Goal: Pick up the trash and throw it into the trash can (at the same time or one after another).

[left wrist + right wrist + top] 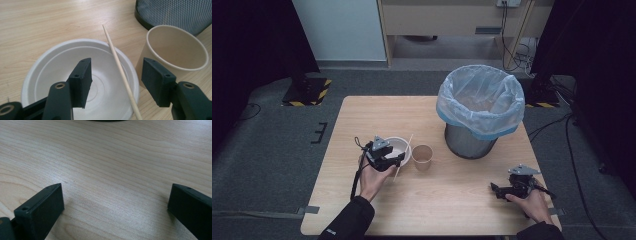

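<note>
At lower centre of the left gripper view, the left gripper (pixel 116 82) is straddling, jaws released, the wooden skewer (pixel 120 72) lying across the white bowl (pixel 50 65) rim beside the paper cup (pixel 175 50); centring it before clamping is advisable, while the right gripper (pixel 504 190) is resting released at lower right

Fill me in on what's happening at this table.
A person works with a tool in each hand. The left tool hangs open over a white bowl, its jaws on either side of a wooden stick lying across the rim, beside a paper cup. The right tool rests open on the table. A lined bin stands behind.
</note>
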`<state>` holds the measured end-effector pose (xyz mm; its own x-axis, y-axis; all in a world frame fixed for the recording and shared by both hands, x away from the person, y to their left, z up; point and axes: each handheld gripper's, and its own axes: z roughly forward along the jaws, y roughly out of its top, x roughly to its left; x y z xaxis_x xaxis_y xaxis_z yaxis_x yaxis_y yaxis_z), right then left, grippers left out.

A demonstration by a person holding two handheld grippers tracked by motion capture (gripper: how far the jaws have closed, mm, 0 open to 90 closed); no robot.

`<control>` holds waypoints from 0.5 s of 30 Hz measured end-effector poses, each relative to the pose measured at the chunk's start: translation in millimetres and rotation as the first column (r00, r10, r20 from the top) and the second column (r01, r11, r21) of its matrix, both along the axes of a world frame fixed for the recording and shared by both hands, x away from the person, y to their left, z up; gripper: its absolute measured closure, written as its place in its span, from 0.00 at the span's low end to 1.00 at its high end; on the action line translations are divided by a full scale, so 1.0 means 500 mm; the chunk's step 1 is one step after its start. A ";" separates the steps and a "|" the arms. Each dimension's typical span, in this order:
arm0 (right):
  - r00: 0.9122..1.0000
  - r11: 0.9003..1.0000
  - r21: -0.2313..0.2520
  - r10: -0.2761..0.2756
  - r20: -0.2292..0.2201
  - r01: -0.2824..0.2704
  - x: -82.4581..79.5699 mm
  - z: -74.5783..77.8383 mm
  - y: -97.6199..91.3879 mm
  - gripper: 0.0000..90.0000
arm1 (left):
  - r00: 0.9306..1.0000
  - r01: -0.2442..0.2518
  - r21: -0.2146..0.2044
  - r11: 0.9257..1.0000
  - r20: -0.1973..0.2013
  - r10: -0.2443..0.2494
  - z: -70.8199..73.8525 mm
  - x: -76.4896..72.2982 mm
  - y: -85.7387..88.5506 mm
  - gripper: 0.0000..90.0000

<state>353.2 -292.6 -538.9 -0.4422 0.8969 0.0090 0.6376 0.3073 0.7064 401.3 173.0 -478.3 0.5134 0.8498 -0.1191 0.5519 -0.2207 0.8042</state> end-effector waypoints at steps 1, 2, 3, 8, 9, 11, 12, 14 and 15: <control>1.000 1.000 0.000 0.000 0.000 0.000 0.000 0.000 0.000 0.01 | 1.000 0.000 0.005 1.000 -0.005 0.000 -0.002 0.001 0.000 0.46; 1.000 1.000 0.000 0.000 0.000 0.000 0.000 0.000 0.000 0.01 | 1.000 -0.002 0.007 1.000 -0.011 0.002 -0.005 0.002 -0.001 0.47; 1.000 1.000 0.000 0.000 0.000 0.000 0.000 0.000 0.000 0.01 | 1.000 -0.004 0.009 1.000 -0.016 0.004 -0.008 0.002 -0.002 0.47; 1.000 1.000 0.000 0.000 0.000 0.000 0.000 0.000 0.000 0.01 | 0.999 0.006 0.022 1.000 -0.043 -0.005 -0.023 0.005 -0.009 0.49; 1.000 1.000 0.000 0.000 0.000 0.000 0.000 0.000 0.000 0.01 | 0.999 0.006 0.024 1.000 -0.047 -0.005 -0.025 0.006 -0.010 0.50; 1.000 1.000 0.000 0.000 0.000 0.000 0.000 0.000 0.000 0.01 | 0.999 0.004 0.027 1.000 -0.053 -0.002 -0.028 0.007 -0.010 0.51; 1.000 1.000 0.000 0.000 0.000 0.000 0.000 0.000 0.000 0.01 | 0.998 0.004 0.030 1.000 -0.055 -0.003 -0.029 0.008 -0.010 0.51; 1.000 1.000 0.000 0.000 0.000 0.000 0.000 0.000 0.000 0.01 | 0.998 0.002 0.029 1.000 -0.056 -0.001 -0.031 0.009 -0.009 0.53; 1.000 1.000 0.000 0.000 0.000 0.000 0.000 0.000 0.000 0.01 | 0.998 0.001 0.033 0.999 -0.057 0.001 -0.031 0.009 -0.007 0.54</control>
<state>353.2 -292.7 -538.9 -0.4424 0.8968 0.0093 0.6377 0.3073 0.7064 405.8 169.3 -493.7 0.5062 0.8540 -0.1201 0.5969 -0.2464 0.7636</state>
